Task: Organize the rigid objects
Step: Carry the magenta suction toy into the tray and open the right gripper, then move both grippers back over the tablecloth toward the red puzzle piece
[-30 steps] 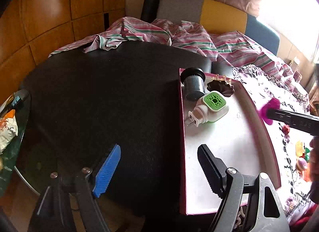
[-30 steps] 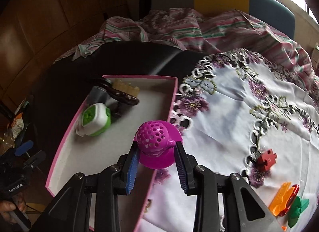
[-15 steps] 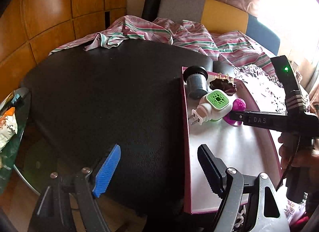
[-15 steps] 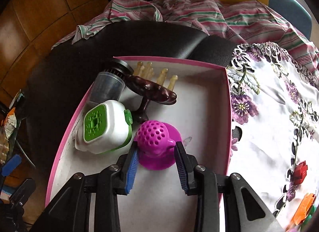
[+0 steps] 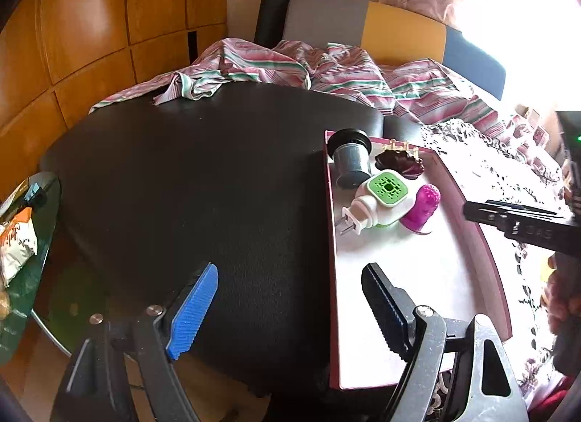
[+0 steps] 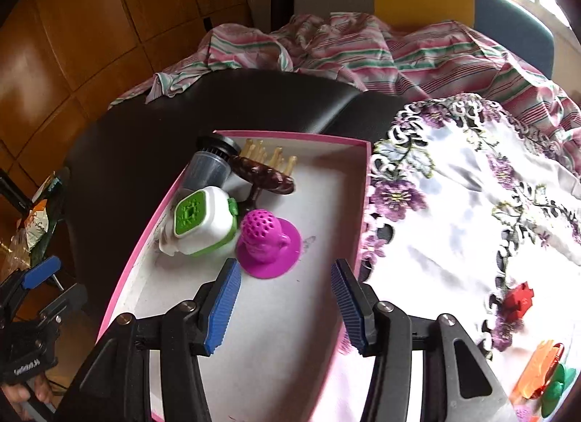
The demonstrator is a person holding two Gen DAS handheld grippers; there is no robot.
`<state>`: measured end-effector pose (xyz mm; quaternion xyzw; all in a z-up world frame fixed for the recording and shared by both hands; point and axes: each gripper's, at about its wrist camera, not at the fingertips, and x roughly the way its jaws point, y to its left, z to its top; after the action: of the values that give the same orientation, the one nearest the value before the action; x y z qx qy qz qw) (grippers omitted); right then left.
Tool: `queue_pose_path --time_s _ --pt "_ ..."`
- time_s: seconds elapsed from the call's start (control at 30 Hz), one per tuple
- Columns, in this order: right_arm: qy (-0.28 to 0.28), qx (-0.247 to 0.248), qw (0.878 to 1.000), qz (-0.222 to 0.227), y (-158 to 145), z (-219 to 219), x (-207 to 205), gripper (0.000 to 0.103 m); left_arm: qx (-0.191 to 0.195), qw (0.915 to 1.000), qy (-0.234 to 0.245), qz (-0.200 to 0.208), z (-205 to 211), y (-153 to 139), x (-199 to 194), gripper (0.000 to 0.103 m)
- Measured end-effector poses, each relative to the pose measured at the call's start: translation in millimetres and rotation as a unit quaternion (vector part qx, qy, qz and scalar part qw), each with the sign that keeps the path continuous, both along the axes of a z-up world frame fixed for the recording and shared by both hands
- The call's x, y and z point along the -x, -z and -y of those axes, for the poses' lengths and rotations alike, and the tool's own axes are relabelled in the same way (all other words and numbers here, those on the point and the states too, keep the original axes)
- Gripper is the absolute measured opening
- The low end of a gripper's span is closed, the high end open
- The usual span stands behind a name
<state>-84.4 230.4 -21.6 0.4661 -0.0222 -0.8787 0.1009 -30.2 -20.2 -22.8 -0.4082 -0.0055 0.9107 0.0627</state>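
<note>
Right gripper (image 6: 285, 300) jaws are opening, nothing between them; magenta perforated cup (image 6: 267, 244) is sitting in the pink-rimmed tray (image 6: 254, 135), touching the green-white plug-in unit (image 6: 199, 220). Left gripper (image 5: 290, 307) is hanging wide, empty.

At the lower right edge of my right wrist view, the orange and green pieces (image 6: 546, 376) are cut off. My white and green plug-in (image 6: 201, 220) hides the brown comb's (image 6: 263, 175) handle, and glare whites out the left view's upper right window (image 5: 526, 23).

A magenta perforated stopper (image 6: 268, 242) stands upright in the pink-rimmed tray (image 6: 139, 255), touching the white-and-green plug-in (image 6: 203, 220); grey cup (image 6: 210, 167) and brown comb (image 6: 263, 173) lie behind.
</note>
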Motion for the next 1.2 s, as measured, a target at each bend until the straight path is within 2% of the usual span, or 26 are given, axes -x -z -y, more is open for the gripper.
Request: queue_pose_path --time_s 0.3,0.83,1.03,1.2 --pt "0.04 -0.014 0.999 -0.012 -13 -46 -24 0.053 0.015 0.9995 0.027 -0.004 -18 -4 -6 0.082" --pt "0.117 -0.046 0.992 0.003 -2 -137 -41 0.053 0.053 0.9958 0.073 -0.016 -53 -7 -13 0.082" --pt "0.184 -0.014 0.983 0.009 7 -181 -47 0.053 0.069 0.9927 0.094 -0.03 -68 -14 -15 0.082" --pt "0.216 0.0 0.976 0.025 13 -199 -49 0.053 0.077 0.9902 0.11 -0.038 -82 -19 -15 0.082"
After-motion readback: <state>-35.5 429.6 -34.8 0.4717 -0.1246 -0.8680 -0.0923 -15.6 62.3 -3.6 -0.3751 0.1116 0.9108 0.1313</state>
